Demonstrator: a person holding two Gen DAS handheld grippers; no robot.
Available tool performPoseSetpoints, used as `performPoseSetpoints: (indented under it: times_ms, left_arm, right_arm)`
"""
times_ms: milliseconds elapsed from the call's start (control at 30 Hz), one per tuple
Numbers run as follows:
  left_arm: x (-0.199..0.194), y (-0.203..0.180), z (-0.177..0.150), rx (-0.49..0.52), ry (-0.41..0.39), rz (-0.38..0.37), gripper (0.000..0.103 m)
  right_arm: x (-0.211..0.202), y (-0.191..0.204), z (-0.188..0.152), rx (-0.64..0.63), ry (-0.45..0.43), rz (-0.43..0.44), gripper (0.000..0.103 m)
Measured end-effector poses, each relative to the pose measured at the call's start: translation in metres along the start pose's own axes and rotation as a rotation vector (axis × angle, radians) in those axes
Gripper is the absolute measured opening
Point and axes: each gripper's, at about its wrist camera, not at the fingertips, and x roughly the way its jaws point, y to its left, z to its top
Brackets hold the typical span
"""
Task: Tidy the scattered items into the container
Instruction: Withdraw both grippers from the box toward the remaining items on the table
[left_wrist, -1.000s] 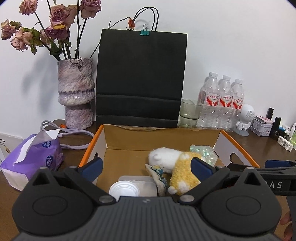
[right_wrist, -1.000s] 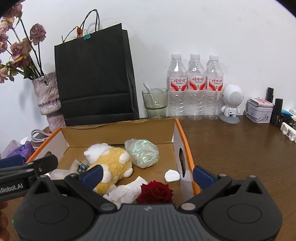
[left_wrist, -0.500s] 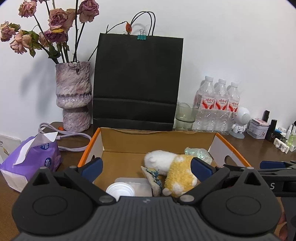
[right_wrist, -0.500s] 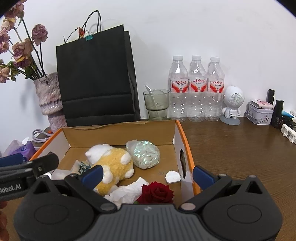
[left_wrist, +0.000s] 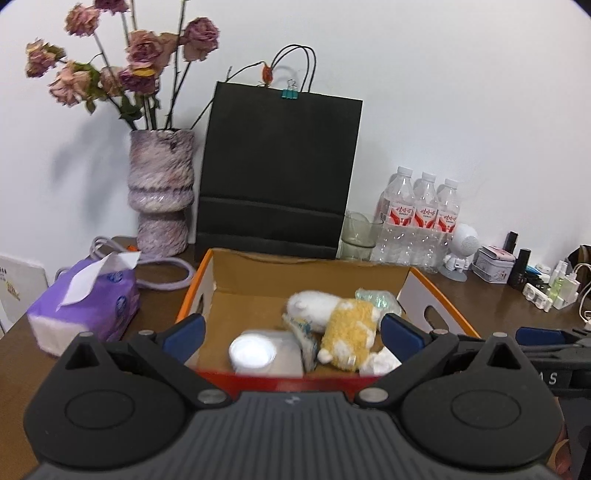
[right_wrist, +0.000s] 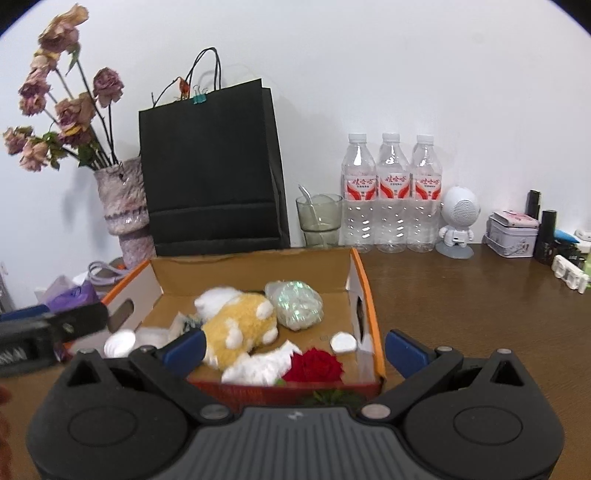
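An open cardboard box with orange rims (left_wrist: 258, 275) (right_wrist: 364, 280) stands on the brown table. Inside lie a yellow-and-white plush toy (left_wrist: 349, 326) (right_wrist: 240, 319), a white lid (left_wrist: 252, 350) (right_wrist: 119, 341), a shiny wrapped bundle (right_wrist: 297, 304), crumpled tissue (right_wrist: 258, 363), a red rose (right_wrist: 313, 365) and a small white shell (right_wrist: 342, 341). My left gripper (left_wrist: 291, 330) is open and empty at the box's near edge. My right gripper (right_wrist: 293, 345) is open and empty at the near right corner.
A black paper bag (left_wrist: 277, 170), a vase of dried roses (left_wrist: 160, 192), a glass (right_wrist: 319, 219) and three water bottles (right_wrist: 391, 192) stand behind the box. A purple tissue pack (left_wrist: 83, 301) lies left. Small tins and cosmetics (right_wrist: 511, 234) sit far right.
Both grippers have drawn back and up from the box, so its red near wall now shows. Both stay open and empty. The items in the box have not moved.
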Motion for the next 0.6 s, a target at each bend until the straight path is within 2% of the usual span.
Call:
performPoseSetpoints:
  times_ms: [233, 467, 600]
  left_arm:
    - [-0.041, 0.030, -0.023, 0.036, 0.011, 0.048, 0.103]
    - [-0.057, 0.057, -0.054, 0.032, 0.083, 0.078, 0.103]
    - [-0.063, 0.067, -0.067, 0.030, 0.111, 0.085, 0.103]
  right_arm:
    - [-0.030, 0.005, -0.037, -0.055, 0.033, 0.027, 0.103]
    - [-0.050, 0.016, -0.083, -0.090, 0.062, 0.065, 0.103]
    - [-0.054, 0.021, -0.099, -0.089, 0.075, 0.056, 0.103]
